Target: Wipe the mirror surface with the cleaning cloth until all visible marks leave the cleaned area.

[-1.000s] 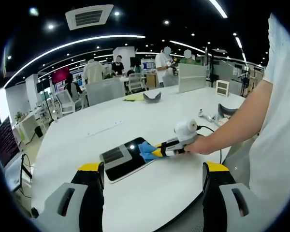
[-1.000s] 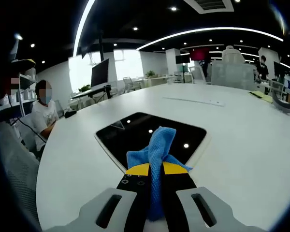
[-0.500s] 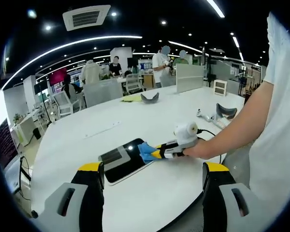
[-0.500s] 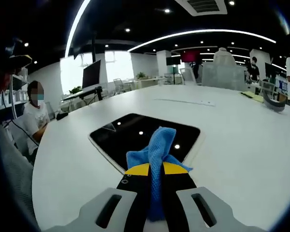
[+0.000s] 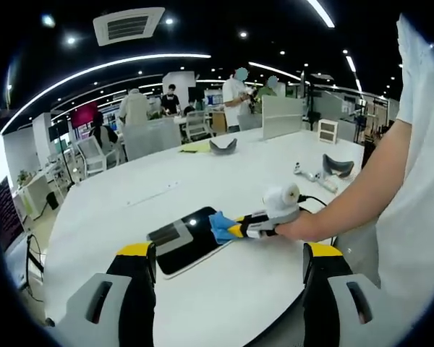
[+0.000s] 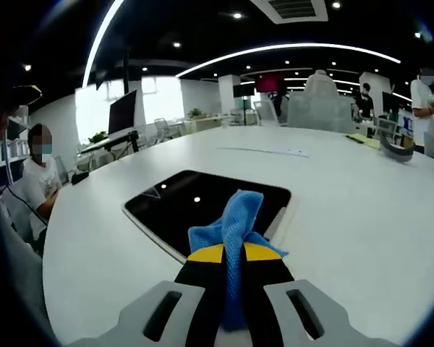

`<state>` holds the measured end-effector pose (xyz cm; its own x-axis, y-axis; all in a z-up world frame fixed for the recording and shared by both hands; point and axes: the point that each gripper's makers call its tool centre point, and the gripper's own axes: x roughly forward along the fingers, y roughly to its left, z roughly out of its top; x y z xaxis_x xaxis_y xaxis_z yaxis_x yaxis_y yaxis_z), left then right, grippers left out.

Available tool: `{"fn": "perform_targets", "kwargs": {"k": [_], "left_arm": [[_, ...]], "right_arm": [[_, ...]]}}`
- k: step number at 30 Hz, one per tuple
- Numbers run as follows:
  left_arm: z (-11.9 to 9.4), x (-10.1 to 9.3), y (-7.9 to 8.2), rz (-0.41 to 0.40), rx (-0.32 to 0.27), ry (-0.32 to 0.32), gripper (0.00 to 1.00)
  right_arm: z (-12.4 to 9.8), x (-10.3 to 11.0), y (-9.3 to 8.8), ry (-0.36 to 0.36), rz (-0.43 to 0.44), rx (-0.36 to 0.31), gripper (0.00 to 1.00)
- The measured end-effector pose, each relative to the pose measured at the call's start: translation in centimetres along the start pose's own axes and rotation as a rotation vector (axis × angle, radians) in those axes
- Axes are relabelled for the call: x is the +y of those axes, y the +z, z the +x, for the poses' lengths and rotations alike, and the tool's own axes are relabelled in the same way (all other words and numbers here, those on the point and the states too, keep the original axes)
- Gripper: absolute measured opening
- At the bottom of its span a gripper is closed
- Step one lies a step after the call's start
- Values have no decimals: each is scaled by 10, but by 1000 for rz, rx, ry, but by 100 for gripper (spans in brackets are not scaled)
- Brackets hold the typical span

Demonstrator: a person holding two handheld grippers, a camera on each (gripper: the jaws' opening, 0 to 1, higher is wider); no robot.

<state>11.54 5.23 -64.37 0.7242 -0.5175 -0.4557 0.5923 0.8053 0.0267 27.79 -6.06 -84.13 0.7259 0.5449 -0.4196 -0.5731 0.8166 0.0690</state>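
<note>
Nothing readable is showing up anywhere in either view, honestly. No labels, brand names, numbers or signs are coming through sharp enough to make out.
</note>
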Motion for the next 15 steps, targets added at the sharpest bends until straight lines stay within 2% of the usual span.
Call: {"fn": "perform_targets", "kwargs": {"k": [15], "left_arm": [[14, 18, -7, -20, -24, -40, 84]], "right_arm": [[14, -6, 5, -18, 15, 19, 3]]}}
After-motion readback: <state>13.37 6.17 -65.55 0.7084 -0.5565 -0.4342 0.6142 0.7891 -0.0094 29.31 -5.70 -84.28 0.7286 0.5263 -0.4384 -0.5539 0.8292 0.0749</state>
